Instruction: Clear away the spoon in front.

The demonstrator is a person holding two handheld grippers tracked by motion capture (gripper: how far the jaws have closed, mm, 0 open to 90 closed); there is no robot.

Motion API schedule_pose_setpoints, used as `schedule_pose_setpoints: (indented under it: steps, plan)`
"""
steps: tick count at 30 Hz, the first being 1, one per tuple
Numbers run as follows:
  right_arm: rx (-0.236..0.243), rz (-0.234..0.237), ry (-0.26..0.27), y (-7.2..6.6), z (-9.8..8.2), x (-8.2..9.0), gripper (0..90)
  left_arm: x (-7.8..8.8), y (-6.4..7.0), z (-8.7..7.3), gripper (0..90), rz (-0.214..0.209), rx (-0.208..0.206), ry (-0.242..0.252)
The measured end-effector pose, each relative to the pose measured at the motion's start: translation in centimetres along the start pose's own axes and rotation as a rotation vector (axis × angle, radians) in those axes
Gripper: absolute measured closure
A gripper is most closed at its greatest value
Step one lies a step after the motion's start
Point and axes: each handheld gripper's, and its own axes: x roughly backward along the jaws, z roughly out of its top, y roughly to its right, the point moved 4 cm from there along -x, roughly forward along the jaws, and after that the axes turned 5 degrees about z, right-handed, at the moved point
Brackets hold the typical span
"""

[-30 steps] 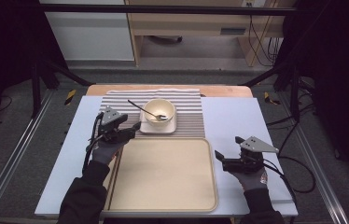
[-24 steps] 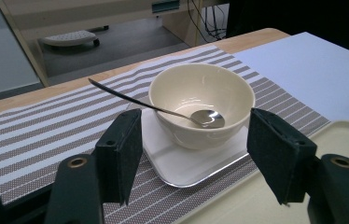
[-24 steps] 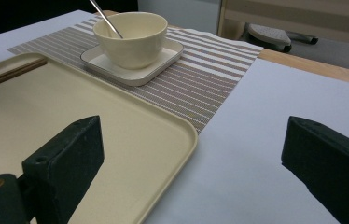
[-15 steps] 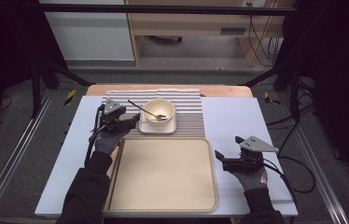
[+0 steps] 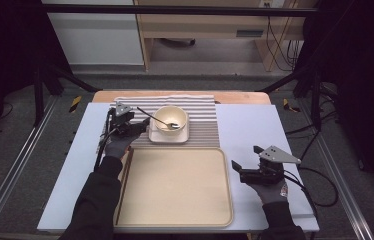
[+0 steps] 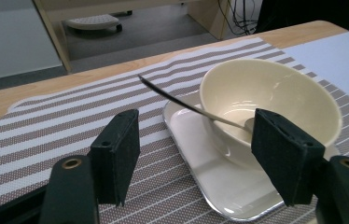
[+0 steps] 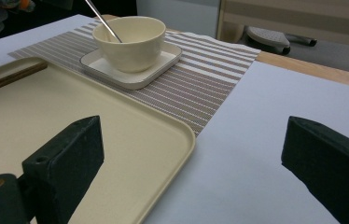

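With its jaws spread wide just left of the bowl [image 6: 268, 100], the left gripper [image 5: 134, 124] could clip the spoon [image 6: 186, 105] leaning out of the bowl and tip it, while the right gripper [image 5: 247, 165], also open, waits well away from the bowl.

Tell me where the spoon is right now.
In the high view, the spoon rests in the cream bowl on the square saucer atop the striped mat, its handle pointing toward the left tool.
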Motion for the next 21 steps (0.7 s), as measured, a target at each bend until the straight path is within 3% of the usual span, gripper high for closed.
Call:
schedule_pose_setpoints:
  steps: [21]
  plan:
    - [-0.002,0.001,-0.005,0.1,-0.1,0.0,6.1,-3.5,-0.4,0.9,36.1,-0.011,0.009,-0.004]
